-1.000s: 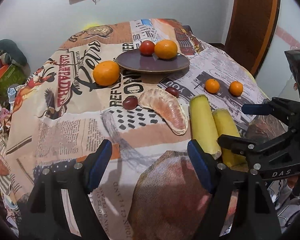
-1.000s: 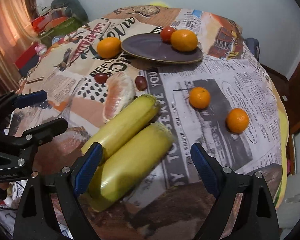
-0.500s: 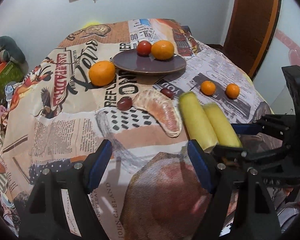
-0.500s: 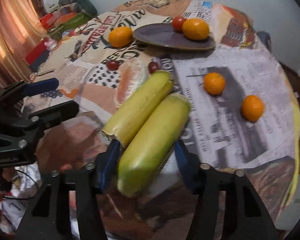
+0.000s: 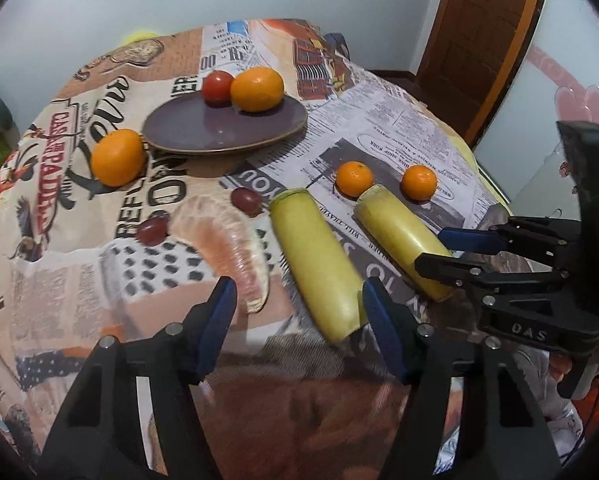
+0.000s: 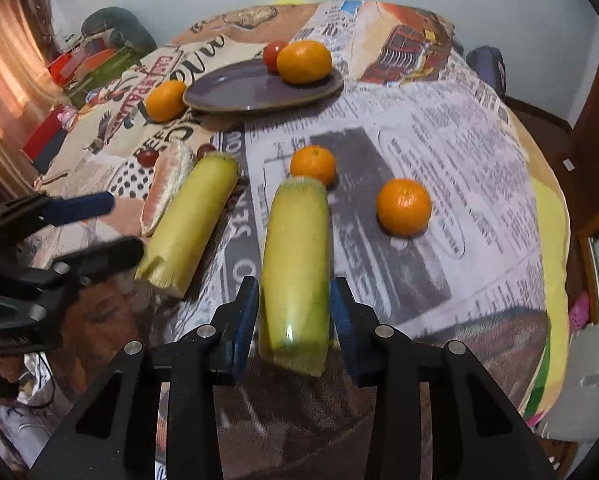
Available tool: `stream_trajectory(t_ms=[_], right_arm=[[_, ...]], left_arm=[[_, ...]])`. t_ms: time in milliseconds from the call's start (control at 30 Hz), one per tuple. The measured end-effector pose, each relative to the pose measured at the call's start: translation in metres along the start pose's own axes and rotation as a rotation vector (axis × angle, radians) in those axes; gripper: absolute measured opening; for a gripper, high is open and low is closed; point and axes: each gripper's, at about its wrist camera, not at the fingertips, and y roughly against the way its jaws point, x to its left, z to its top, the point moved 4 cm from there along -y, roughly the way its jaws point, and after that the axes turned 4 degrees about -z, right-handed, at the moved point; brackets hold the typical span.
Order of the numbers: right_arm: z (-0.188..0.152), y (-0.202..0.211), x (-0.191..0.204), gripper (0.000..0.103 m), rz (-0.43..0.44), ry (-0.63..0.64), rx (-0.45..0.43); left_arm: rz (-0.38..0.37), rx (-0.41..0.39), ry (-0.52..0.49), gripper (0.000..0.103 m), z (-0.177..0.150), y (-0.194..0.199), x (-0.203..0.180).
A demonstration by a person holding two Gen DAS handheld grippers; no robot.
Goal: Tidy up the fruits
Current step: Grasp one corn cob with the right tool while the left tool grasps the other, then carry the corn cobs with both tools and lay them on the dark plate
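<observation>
Two long yellow-green fruits lie on the newspaper-print tablecloth. My right gripper (image 6: 292, 314) is shut on the right one (image 6: 297, 256), which also shows in the left wrist view (image 5: 399, 236), and has swung it apart from the left one (image 6: 191, 220). My left gripper (image 5: 295, 314) is open and empty, its right finger beside the near end of the left yellow fruit (image 5: 315, 256). A purple plate (image 5: 223, 128) at the back holds a tomato (image 5: 217, 87) and an orange (image 5: 257, 89).
A large orange (image 5: 117, 157) sits left of the plate. A peeled citrus segment (image 5: 227, 240) and two grapes (image 5: 245, 199) (image 5: 152, 230) lie mid-table. Two small mandarins (image 6: 313, 164) (image 6: 404, 207) lie to the right. The table edge drops off at right.
My right gripper moved in and closed on the right yellow fruit, then turned it away from its neighbour. My left gripper moved forward toward the left yellow fruit, staying open.
</observation>
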Motion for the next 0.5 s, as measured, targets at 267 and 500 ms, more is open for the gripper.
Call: stream_trajectory(t_ms=[267,500], right_arm=[[0.014,-0.005,-0.009,0.034,0.014,0.012,-0.018],[0.019,-0.019,-0.012,0.038,0.036,0.02,-0.001]], left_arm=[[-0.028,0.054,0.062,0.054,0.018,-0.033,0.002],[-0.041,0.096,0.092,0.045,0.029,-0.058,0.005]])
